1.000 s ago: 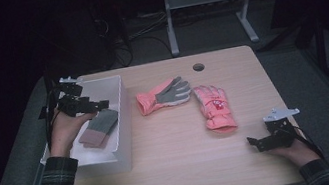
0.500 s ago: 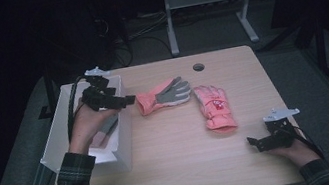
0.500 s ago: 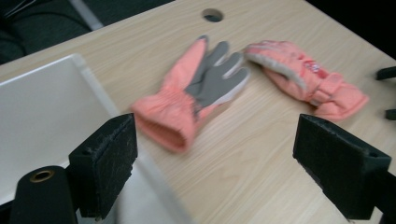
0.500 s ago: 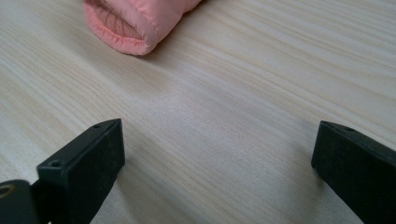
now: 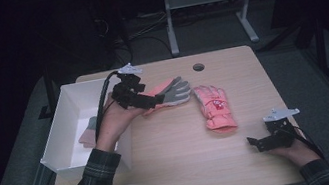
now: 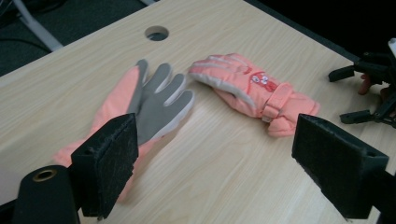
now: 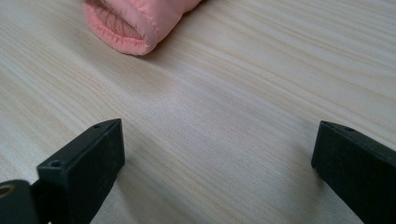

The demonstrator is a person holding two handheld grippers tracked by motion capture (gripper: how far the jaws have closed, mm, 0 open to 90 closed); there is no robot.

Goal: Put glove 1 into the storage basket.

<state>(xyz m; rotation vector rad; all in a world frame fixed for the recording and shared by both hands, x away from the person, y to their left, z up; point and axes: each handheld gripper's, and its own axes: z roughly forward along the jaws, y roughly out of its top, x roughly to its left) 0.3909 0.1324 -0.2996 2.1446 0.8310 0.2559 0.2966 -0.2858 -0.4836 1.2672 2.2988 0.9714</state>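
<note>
the wooden table [image 5: 176,171] is the biggest thing here, with bare board along its near edge and across the middle, and a round cable hole [image 5: 198,67] close to the far edge. the white bin [image 5: 63,120] hangs over the table's left edge, open at the top, with a grey and pink glove [image 5: 89,133] lying on its floor. two gloves lie on the board, near each other but apart: the palm-up glove [image 5: 172,92] with grey palm and orange cuff sits just right of the bin, fingers pointing right, and the padded orange glove [image 5: 216,109] lies to its right near the table's centre, cuff toward the person, with open wood on every side. the left gripper [image 5: 154,102] hovers over the cuff end of the palm-up glove, jaws spread wide and holding nothing; in the left gripper view the glove's cuff lies between and below the jaws. the right gripper [image 5: 254,143] rests low near the table's near right corner, well apart from both gloves, jaws wide and released, bare wood between them
</note>
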